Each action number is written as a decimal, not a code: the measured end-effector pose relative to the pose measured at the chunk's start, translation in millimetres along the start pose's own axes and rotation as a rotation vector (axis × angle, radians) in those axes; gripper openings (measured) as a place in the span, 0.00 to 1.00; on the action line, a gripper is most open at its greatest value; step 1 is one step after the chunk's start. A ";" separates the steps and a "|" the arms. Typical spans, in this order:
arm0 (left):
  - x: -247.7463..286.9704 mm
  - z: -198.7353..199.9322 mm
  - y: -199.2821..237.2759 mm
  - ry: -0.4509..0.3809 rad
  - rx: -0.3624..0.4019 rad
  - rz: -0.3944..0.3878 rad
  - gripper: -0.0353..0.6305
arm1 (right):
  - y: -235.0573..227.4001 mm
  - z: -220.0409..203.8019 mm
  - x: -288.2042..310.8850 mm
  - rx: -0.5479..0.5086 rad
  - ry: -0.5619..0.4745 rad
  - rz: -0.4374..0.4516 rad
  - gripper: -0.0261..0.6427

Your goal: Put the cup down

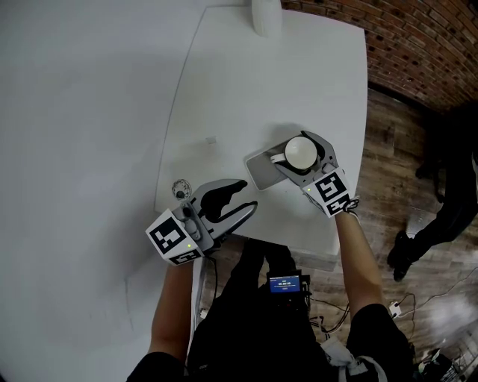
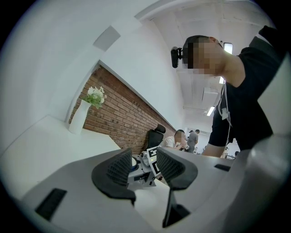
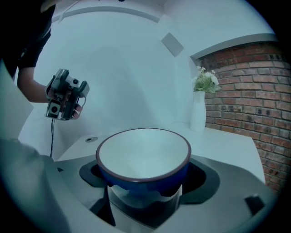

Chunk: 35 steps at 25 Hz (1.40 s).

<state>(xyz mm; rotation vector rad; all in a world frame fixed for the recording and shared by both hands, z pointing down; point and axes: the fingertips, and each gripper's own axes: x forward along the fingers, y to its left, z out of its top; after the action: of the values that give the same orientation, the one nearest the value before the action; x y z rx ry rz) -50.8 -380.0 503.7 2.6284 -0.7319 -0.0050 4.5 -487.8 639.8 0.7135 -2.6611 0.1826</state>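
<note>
The cup [image 1: 302,151] is blue outside and white inside, upright and empty. My right gripper [image 1: 297,158] is shut on the cup, a jaw on each side of its body. In the right gripper view the cup [image 3: 143,157] fills the middle, with the dark jaws low at either side. It sits at the right edge of a pale rectangular tray [image 1: 260,173] on the white table [image 1: 224,97]; whether it touches anything below I cannot tell. My left gripper [image 1: 246,197] hangs open and empty near the table's front edge; its ribbed pads [image 2: 119,167] stand apart.
A white vase [image 1: 266,15] stands at the table's far edge; it holds flowers [image 3: 204,81]. A small round fitting [image 1: 180,189] sits in the tabletop by my left gripper. Wooden floor and a brick wall [image 1: 418,45] lie to the right. Seated people show far back in the left gripper view.
</note>
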 end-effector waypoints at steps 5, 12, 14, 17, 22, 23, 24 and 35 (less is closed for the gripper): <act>-1.4 0.0 -0.5 -0.004 0.003 -0.004 0.29 | -8.8 -2.8 -3.3 0.039 -0.011 -0.020 0.69; -7.8 8.7 -9.0 -0.022 0.013 -0.017 0.29 | -10.2 -0.3 -29.4 0.134 -0.032 -0.038 0.69; -7.6 11.6 -10.4 -0.033 0.017 -0.024 0.29 | -10.6 0.4 -35.9 0.153 -0.033 -0.039 0.69; -5.2 14.4 -11.5 -0.044 0.020 -0.039 0.29 | -14.2 3.9 -43.6 0.174 -0.031 -0.058 0.69; -2.7 9.1 -8.9 -0.057 0.029 -0.069 0.29 | -16.3 7.8 -52.7 0.181 -0.034 -0.102 0.69; -3.2 9.3 -10.5 -0.059 0.031 -0.073 0.29 | -13.9 10.1 -56.8 0.182 -0.038 -0.107 0.68; -3.6 10.3 -12.8 -0.061 0.032 -0.077 0.29 | -11.3 13.2 -61.6 0.182 -0.043 -0.113 0.64; -12.6 34.9 -67.5 -0.076 0.073 -0.094 0.29 | 47.8 68.0 -129.6 0.198 -0.138 -0.129 0.26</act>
<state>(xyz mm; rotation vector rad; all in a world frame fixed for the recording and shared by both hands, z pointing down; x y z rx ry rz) -32.2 -334.6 444.2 2.7431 -0.6440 -0.1076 61.9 -402.4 525.3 0.9913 -2.7404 0.3790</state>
